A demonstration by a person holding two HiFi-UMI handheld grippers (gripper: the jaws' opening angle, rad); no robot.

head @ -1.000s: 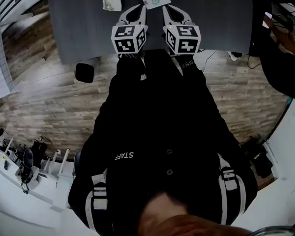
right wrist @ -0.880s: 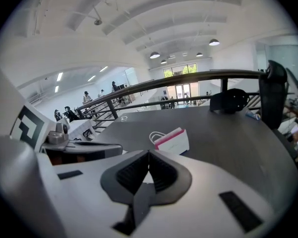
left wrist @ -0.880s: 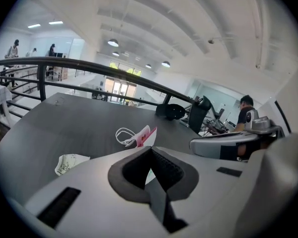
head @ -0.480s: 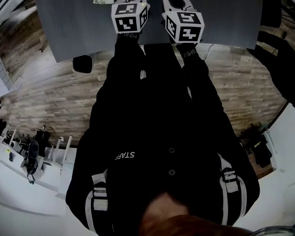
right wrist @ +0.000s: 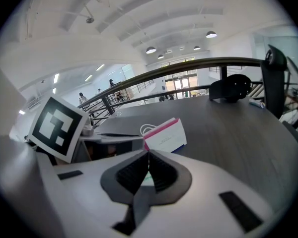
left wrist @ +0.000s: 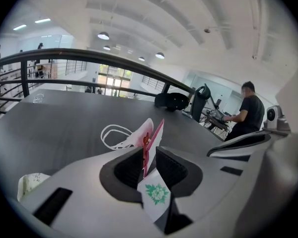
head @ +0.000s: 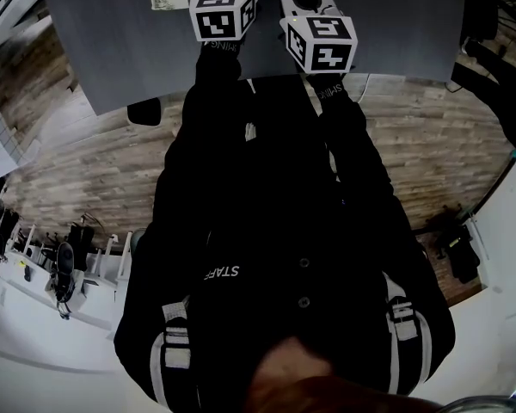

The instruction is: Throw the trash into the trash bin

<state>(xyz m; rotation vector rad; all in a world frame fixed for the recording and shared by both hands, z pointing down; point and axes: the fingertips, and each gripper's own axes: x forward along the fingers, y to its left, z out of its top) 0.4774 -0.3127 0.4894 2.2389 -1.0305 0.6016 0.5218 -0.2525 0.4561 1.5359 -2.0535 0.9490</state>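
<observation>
Standing between left gripper's (left wrist: 149,155) spread, just-opening fingers (left wrist: 171,167): pink-white packet (left wrist: 154,192); right gripper's (right wrist: 148,157) fingers (right wrist: 164,175) pressed together. Crumpled wrapper (left wrist: 32,182) on worktop (left wrist: 64,118), lower left.

tbl (head: 112,41) matt, smooth | floor (head: 86,170) wood planks | card (left wrist: 156,195) smooth paper

A black STAFF jacket (head: 275,222) with white stripes; grey left tongs (left wrist: 149,165) and right tongs (right wrist: 148,168) bear marker cubes (head: 224,13).

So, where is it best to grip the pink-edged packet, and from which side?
Take the pink-edged packet across its broad faces, under the pink top edge, coming from its narrow end. It stands on its long edge on the table and looks thin, so jaws should span it.
</observation>
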